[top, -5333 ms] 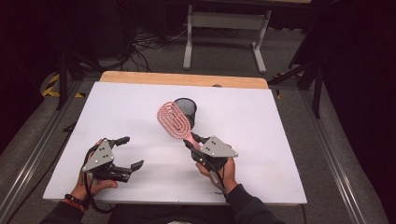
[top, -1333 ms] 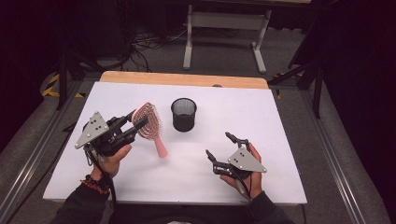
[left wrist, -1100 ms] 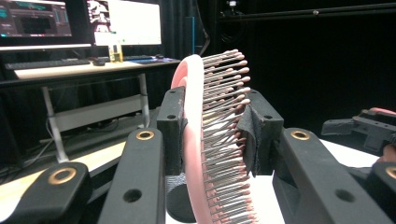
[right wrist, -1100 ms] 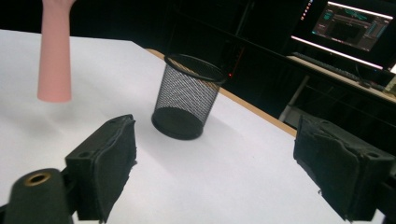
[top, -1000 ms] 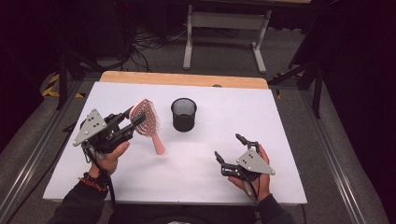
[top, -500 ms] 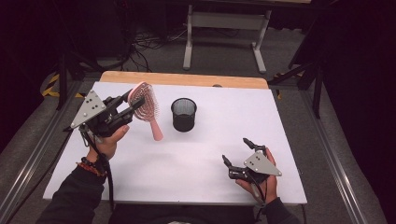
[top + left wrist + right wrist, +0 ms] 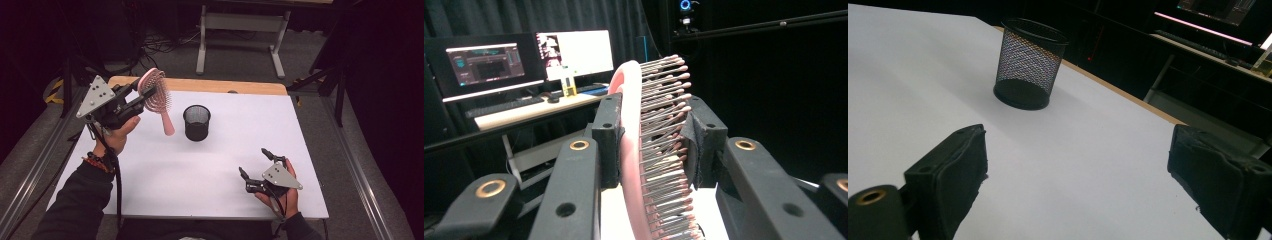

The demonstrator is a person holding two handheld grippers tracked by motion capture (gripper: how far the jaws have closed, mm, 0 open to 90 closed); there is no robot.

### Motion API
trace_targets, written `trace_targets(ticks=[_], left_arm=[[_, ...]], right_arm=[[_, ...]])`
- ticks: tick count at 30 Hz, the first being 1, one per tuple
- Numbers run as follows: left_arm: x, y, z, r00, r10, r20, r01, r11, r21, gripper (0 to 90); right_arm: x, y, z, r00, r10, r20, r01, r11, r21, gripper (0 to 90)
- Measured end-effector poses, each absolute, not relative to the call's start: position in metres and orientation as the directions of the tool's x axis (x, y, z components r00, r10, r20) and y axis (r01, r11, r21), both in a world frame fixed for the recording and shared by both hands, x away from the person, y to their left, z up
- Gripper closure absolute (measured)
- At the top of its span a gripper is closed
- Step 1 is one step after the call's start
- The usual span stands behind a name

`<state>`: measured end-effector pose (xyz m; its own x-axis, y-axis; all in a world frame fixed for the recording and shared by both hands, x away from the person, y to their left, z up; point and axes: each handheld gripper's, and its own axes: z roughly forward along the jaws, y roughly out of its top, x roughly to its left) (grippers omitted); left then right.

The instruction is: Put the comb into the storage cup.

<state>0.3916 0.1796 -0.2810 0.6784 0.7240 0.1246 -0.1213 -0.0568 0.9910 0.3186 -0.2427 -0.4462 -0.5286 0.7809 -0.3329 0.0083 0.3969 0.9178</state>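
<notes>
Pinching pink hairbrush [image 7: 634, 150] head, left gripper [image 7: 134, 98] hiding bristles; right gripper [image 7: 256, 167] spread

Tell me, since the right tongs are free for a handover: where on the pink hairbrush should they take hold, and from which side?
Probably the bare handle, coming from below on the cup's side. The hairbrush hangs handle-down, its head clamped in the left tongs, so only the slim, bristle-free handle is exposed. The right tongs stand open near the table's front edge.

Dark room, grey floor [image 7: 300, 60], lit monitors [image 7: 574, 50] on a desk [image 7: 524, 112] (black curtains behind)
</notes>
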Motion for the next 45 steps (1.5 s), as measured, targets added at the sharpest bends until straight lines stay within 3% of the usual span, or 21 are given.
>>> trace_targets(ticks=[45], left_arm=[[0.434, 0.119, -0.255, 0.721, 0.682, 0.122, -0.134, -0.036, 0.990, 65.1]], right_arm=[[0.322, -0.255, -0.441, -0.508, 0.798, -0.323, 0.005, 0.378, 0.926, 11.8]])
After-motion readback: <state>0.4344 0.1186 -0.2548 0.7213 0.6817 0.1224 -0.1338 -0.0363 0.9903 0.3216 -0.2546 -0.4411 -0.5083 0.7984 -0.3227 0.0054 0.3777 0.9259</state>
